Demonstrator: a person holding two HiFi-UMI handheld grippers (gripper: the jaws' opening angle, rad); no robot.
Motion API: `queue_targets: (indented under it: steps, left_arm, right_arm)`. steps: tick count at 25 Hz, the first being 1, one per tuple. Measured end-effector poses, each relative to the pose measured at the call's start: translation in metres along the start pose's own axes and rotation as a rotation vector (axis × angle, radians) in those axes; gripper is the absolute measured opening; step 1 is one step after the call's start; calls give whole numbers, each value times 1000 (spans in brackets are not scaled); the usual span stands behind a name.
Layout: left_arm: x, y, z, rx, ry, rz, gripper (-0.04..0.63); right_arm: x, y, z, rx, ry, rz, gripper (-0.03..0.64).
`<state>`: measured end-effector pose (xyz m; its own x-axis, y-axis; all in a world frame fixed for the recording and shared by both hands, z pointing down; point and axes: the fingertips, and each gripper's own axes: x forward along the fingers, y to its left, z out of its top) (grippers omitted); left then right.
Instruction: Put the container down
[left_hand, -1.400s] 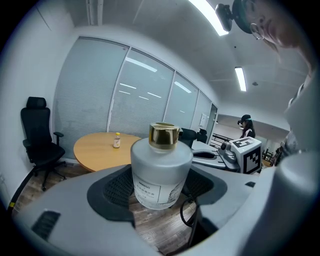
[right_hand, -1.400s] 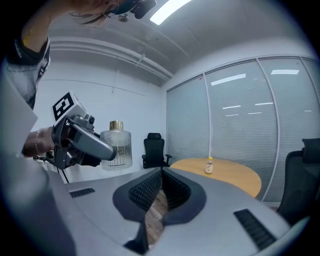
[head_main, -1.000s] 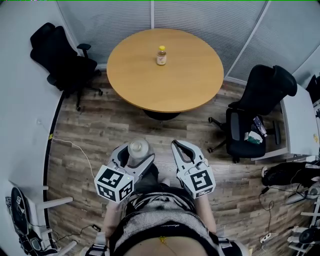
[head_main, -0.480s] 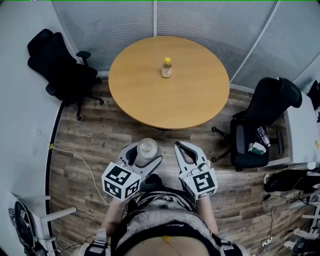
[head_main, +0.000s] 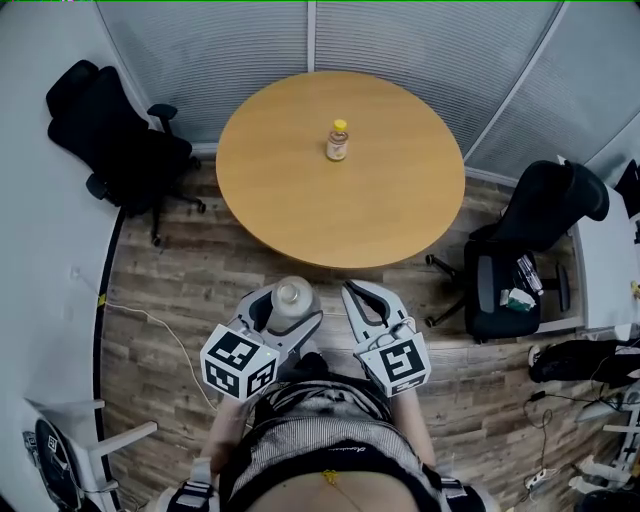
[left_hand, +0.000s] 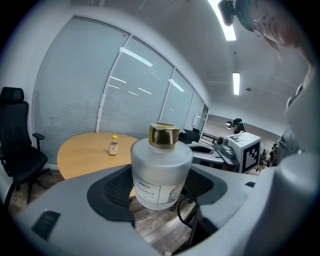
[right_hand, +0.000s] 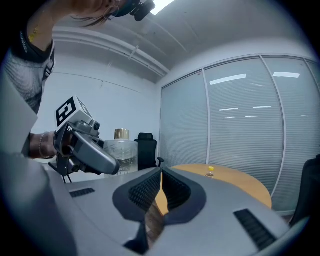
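A frosted glass container (left_hand: 161, 172) with a gold cap and a white label stands upright between the jaws of my left gripper (head_main: 281, 308), which is shut on it. From the head view the container (head_main: 288, 299) hangs over the wooden floor, short of the round table (head_main: 400, 210). My right gripper (head_main: 362, 301) is beside it, shut and holding nothing. The right gripper view shows its jaws (right_hand: 161, 191) pressed together, with the left gripper and the container (right_hand: 120, 152) to its left.
A small yellow-capped bottle (head_main: 338, 141) stands near the middle of the round wooden table. Black office chairs (head_main: 110, 130) (head_main: 530, 245) flank the table left and right. Glass walls with blinds close off the far side. Cables and gear lie at the right edge.
The table and bottle have shifted slightly in the head view as the person moved a little closer. Both grippers keep their hold and spacing.
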<state>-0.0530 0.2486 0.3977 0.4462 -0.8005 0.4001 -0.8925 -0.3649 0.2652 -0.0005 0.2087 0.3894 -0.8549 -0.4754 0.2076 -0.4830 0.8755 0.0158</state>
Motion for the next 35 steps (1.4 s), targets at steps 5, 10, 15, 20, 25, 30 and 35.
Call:
queue_targets:
  steps: [5,10,15,20,25,30,35]
  left_arm:
    - [2,13,5,5,-1,-14,333]
    - [-1,22,9,13,-2,-35,333]
    - [-1,29,10,19,1,-55,333]
    - [1,29,10,21,6,-76,333]
    - [5,29,11,9,3,-88,333]
    - [16,39,13,-3,8,-74,333]
    - [32,50,28,-4,0,-51,333]
  right_arm:
    - [16,0,-1,4,12,-8,23]
    - [29,3,-1,2,18,-15,23]
    - [34,8,-2,-8,2,-26,23]
    - [31,8,-3,-43,-7,-58,23]
    - [29,2,-6,16,16,-82,24]
    - [40,-9,-8,31,26,-79,24]
    - [54,-27,6,26,4,-66,23]
